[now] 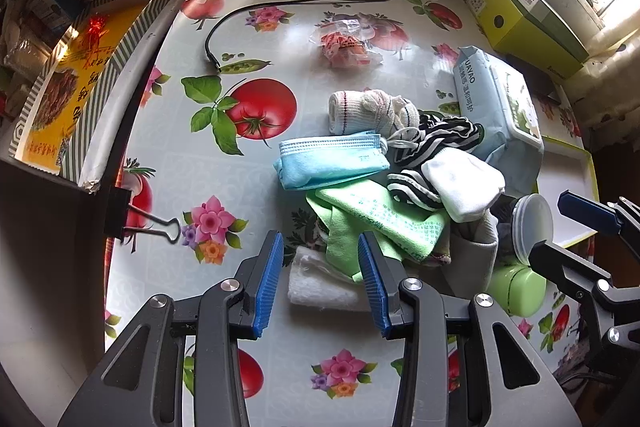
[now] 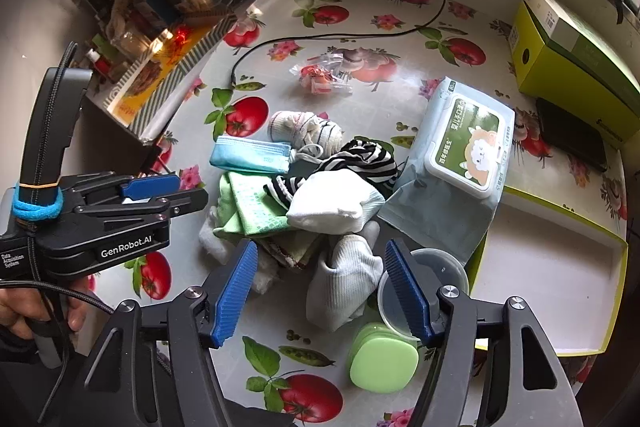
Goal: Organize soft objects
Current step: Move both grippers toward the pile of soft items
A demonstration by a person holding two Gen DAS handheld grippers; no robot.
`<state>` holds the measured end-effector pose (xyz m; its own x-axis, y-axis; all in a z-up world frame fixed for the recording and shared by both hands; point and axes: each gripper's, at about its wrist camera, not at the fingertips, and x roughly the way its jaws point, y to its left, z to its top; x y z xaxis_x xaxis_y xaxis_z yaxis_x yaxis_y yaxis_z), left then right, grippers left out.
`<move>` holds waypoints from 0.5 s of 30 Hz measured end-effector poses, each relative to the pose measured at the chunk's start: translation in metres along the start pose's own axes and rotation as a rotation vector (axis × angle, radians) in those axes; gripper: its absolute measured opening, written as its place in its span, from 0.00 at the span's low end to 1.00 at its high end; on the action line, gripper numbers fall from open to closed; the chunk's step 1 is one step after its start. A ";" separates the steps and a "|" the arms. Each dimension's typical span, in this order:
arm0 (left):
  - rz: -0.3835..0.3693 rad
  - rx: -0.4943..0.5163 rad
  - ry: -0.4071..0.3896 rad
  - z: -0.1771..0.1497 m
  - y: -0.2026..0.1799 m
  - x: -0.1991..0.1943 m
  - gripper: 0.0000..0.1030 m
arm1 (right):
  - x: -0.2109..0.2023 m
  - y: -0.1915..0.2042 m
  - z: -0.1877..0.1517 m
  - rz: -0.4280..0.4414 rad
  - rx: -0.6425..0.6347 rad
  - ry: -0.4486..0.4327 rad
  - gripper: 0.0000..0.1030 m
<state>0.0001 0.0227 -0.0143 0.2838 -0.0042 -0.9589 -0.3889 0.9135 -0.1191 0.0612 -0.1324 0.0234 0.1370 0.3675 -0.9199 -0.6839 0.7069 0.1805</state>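
1. Left gripper hangs open above a white cloth, gripping nothing.
2. Right gripper, jaws apart, straddles a grey sock unpinched.
3. Soft pile lies at twelve o'clock.

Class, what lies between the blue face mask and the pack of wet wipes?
A striped black-and-white cloth with a white sock on it, clearest in the right wrist view.

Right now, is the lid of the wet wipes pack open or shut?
Shut. The white plastic lid lies flat on top of the wet wipes pack, its edge flush all around, and no wipe sticks out.
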 end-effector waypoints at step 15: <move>0.016 -0.022 0.000 0.008 0.010 0.006 0.39 | 0.020 -0.004 0.019 0.011 0.006 0.020 0.65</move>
<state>0.0046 0.0347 -0.0189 0.2775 0.0101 -0.9607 -0.4129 0.9041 -0.1097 0.0803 -0.1158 0.0110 0.1146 0.3631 -0.9247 -0.6811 0.7063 0.1930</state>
